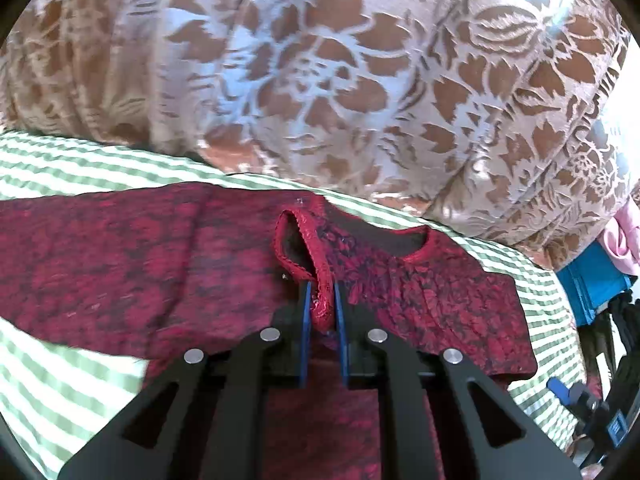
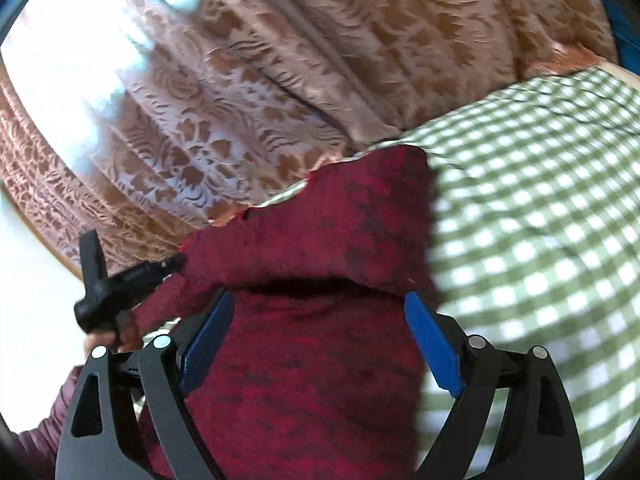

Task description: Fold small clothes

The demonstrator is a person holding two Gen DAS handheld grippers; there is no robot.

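A small dark red patterned garment [image 1: 160, 268] lies on a green and white checked cloth [image 1: 60, 364]. In the left wrist view my left gripper [image 1: 322, 300] is shut on a red trimmed sleeve or armhole edge [image 1: 320, 276] of the garment, next to its neckline [image 1: 416, 250]. In the right wrist view the garment [image 2: 312, 248] lies folded under my right gripper [image 2: 320, 312], whose blue pads [image 2: 432, 340] stand wide apart and open above the fabric. The left gripper [image 2: 120, 280] shows at the left of that view, touching the garment's edge.
A brown and silver floral curtain [image 1: 320, 60] hangs right behind the surface, also in the right wrist view [image 2: 280, 80]. Blue [image 1: 592, 280] and pink [image 1: 622, 236] items lie at the right edge. The checked cloth [image 2: 540, 220] spreads to the right.
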